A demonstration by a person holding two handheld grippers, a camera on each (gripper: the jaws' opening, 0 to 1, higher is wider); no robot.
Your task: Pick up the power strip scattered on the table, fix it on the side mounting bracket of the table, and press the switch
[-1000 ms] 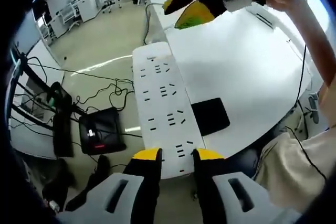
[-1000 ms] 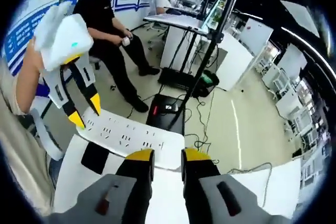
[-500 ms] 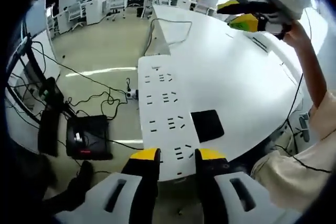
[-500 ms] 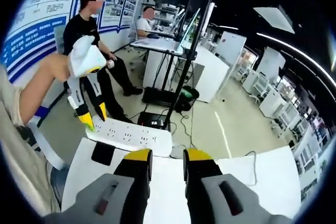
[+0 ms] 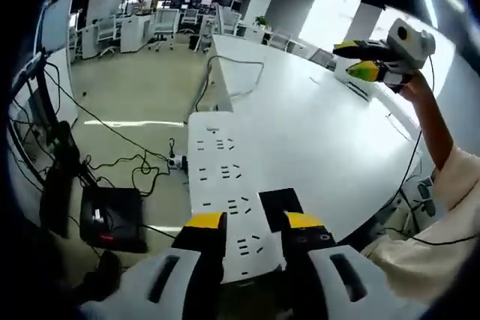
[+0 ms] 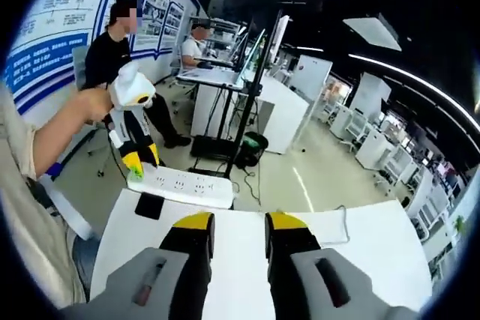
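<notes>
My left gripper (image 5: 251,221) has its jaws clamped on the power strip (image 5: 223,192) at the table (image 5: 322,133) edge; the right gripper (image 6: 232,222), raised, holds nothing. Next I'd seat it on the side bracket.

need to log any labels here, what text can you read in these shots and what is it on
No text reads clearly enough to quote.
Power strip: a small dark mark near its far end, too small to read.
Wall posters: blue and white boards with lines of print, too blurred to read.
Left gripper, right gripper, table: no lettering visible.
</notes>
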